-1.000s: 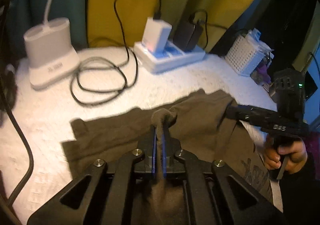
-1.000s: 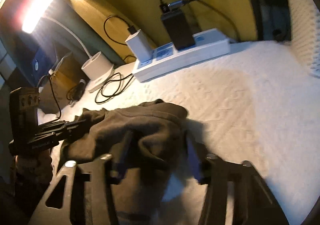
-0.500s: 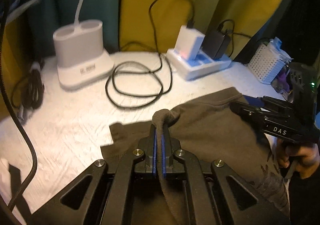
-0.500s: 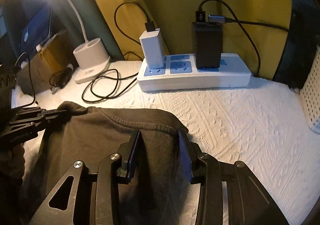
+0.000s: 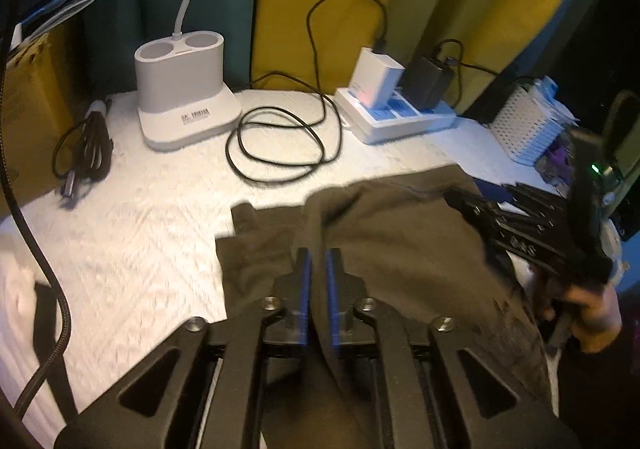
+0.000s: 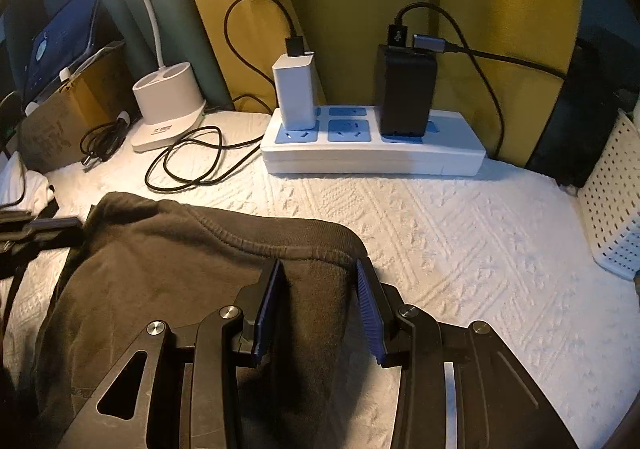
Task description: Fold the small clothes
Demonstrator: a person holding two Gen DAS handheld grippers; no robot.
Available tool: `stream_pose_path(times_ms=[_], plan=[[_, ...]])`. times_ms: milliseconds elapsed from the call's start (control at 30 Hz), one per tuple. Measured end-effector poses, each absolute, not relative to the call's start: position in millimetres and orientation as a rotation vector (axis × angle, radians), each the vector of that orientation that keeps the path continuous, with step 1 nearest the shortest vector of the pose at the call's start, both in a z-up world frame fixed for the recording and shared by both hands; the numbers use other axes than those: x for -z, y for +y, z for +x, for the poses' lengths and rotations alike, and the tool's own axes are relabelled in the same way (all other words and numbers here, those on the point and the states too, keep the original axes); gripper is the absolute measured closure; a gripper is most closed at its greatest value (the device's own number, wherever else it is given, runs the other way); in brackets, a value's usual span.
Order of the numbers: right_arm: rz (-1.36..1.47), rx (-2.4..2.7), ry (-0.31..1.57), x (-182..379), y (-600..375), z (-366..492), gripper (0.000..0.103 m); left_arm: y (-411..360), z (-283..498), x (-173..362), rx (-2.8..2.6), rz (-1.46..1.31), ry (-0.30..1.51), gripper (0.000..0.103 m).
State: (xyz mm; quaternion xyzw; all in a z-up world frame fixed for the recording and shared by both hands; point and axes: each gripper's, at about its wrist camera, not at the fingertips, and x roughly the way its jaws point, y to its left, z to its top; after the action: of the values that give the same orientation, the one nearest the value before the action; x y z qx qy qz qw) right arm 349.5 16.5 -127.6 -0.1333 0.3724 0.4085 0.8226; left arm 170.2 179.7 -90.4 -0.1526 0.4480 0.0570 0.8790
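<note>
Dark brown cloth, one garment point(image 6: 168, 281), lies rumpled on the white quilted cover point(image 6: 460, 233), its ribbed hem running from nine o'clock toward three in the right wrist view. Two grippers work it. The left gripper point(image 5: 317, 281) has its fingers narrowed around a fold. The right gripper point(image 6: 318, 301) stands wide, straddling the hem corner. One power strip point(image 6: 372, 157) sits at twelve o'clock, carrying two chargers.

A dark olive-brown garment point(image 6: 168, 277) lies rumpled on the white textured bedspread point(image 6: 460, 249), its thick ribbed hem (a stitched band) curving along the far side; one flat flap point(image 5: 256, 245) spreads leftward, and a faint print shows near its right edge
</note>
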Motion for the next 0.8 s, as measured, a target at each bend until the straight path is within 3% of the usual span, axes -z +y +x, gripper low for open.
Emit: stream_pose_path(times_ms=[67,100,167,200,233,800], plan=[[-0.287,-0.862,0.785,123.8,12.3,346.6,0.063,171.4,158.3,91.5,-0.081,-0.354,0.945,0.059],[-0.29,-0.859,0.781,122.0,11.0,344.8,0.062,167.8,153.4,92.8,-0.062,-0.365,0.952,0.057],[-0.297,-0.861,0.77,117.3,4.9,338.5,0.051,157.5,144.2,96.9,-0.035,-0.375,0.98,0.057],[-0.296,-0.864,0.767,115.7,2.2,335.4,0.039,152.6,140.6,99.4,-0.035,-0.37,0.995,0.057],[-0.294,-0.866,0.762,114.5,-0.4,332.7,0.036,147.9,137.8,102.1,-0.037,-0.364,1.006,0.057],[-0.343,-0.743,0.775,127.5,-52.1,296.3,0.036,136.5,100.4,116.6,-0.165,-0.186,1.038,0.057]])
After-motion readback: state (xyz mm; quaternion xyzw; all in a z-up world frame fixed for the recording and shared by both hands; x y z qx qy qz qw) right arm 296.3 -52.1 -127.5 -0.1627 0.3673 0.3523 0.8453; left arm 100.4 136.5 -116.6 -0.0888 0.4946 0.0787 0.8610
